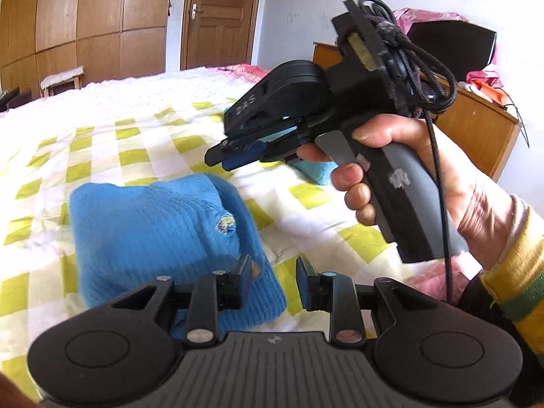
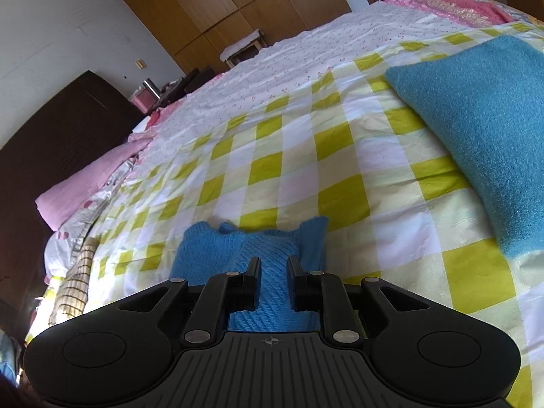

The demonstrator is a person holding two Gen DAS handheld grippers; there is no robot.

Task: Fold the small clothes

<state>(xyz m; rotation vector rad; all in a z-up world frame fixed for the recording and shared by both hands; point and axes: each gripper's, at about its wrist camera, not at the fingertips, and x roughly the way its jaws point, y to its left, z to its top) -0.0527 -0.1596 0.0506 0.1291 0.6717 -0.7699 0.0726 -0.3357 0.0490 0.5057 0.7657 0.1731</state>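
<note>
A folded blue knit garment lies on the yellow-and-white checked bedspread. My left gripper hangs low over the garment's near right corner. It is open, with only bedspread showing in the gap between its fingers. A hand holds my right gripper above the garment's far edge. In the right wrist view the same knit garment lies under the right gripper, which is open with nothing pinched between its pads. A second, fuzzy blue cloth lies flat further to the right.
Wooden wardrobes and a door line the far wall, with a small stool beside the bed. A wooden cabinet with clutter stands to the right. A pink pillow and a dark headboard are at the bed's left end.
</note>
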